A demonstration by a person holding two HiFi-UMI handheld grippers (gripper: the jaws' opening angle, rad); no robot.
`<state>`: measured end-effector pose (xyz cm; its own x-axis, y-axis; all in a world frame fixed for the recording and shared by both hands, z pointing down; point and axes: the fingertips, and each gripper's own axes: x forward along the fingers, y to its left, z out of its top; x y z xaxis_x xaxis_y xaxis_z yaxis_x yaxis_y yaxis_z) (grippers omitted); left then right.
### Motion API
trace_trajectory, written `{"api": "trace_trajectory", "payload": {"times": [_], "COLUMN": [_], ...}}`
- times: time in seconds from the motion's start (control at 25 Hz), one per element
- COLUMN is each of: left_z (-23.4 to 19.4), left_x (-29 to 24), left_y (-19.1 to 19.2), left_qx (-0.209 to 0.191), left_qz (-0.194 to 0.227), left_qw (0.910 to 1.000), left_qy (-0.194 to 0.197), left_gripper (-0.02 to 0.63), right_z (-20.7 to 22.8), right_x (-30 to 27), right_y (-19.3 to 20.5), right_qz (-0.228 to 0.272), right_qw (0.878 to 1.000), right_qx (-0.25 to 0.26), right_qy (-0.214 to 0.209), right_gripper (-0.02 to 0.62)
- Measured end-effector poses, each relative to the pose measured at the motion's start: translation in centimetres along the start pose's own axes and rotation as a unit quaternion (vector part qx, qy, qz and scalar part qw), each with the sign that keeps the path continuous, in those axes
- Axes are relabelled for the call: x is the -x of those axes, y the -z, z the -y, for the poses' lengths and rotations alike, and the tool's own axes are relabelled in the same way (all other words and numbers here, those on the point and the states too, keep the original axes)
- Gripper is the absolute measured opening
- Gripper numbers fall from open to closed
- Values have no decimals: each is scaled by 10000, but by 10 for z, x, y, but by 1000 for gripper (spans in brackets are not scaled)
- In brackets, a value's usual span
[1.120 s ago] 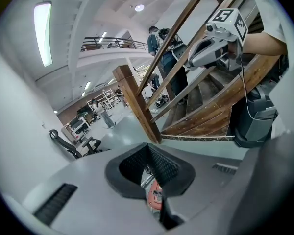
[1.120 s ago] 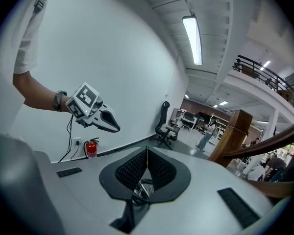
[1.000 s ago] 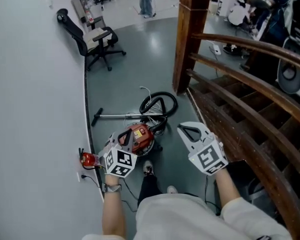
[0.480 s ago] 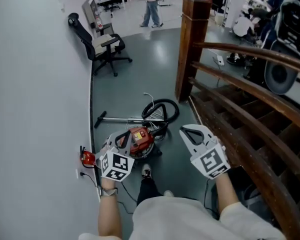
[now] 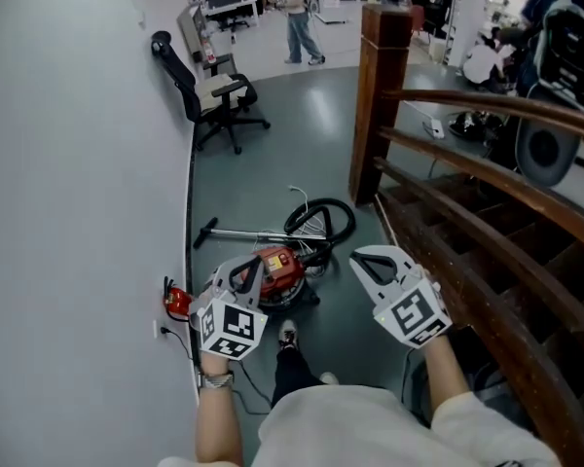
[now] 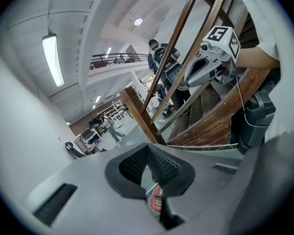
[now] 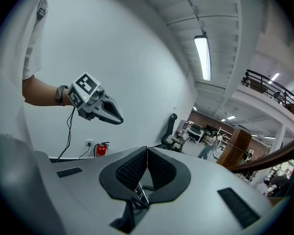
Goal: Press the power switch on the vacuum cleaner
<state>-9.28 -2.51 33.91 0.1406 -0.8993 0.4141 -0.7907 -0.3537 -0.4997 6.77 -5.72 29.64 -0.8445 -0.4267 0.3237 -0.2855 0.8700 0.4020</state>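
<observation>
The vacuum cleaner (image 5: 277, 270) lies on the grey floor, a red canister body with a coiled black hose (image 5: 319, 220) and a metal wand (image 5: 243, 233) stretched to the left. My left gripper (image 5: 236, 269) hangs in the air over the canister's left side, jaws shut and empty. In the left gripper view a sliver of the red body (image 6: 157, 202) shows below the closed pads (image 6: 159, 166). My right gripper (image 5: 370, 258) is held to the right of the canister, also shut with nothing in it. The power switch cannot be made out.
A white wall runs down the left, with a red fire extinguisher (image 5: 175, 302) and a plugged-in cord at its foot. A wooden stair railing and post (image 5: 382, 95) fill the right. An office chair (image 5: 214, 90) and a standing person (image 5: 300, 17) are farther back.
Both grippers have risen slightly above the vacuum cleaner, and the view has tilted up to show more of the room. The jaws stay shut.
</observation>
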Motion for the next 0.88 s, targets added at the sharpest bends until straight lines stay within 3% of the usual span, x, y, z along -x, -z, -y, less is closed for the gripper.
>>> {"api": "trace_trajectory", "payload": {"times": [0.88], "left_z": [30], "left_x": [89], "left_y": [-43], "left_qx": [44], "left_qz": [281], "left_qw": [9991], "left_qy": [-298], "left_gripper": [2], "right_z": [-23], "right_x": [39], "right_y": [-53], "right_qz": [469], "right_qw": [9983], "right_qx": [259], "right_qy": [-232], "right_gripper": [29]}}
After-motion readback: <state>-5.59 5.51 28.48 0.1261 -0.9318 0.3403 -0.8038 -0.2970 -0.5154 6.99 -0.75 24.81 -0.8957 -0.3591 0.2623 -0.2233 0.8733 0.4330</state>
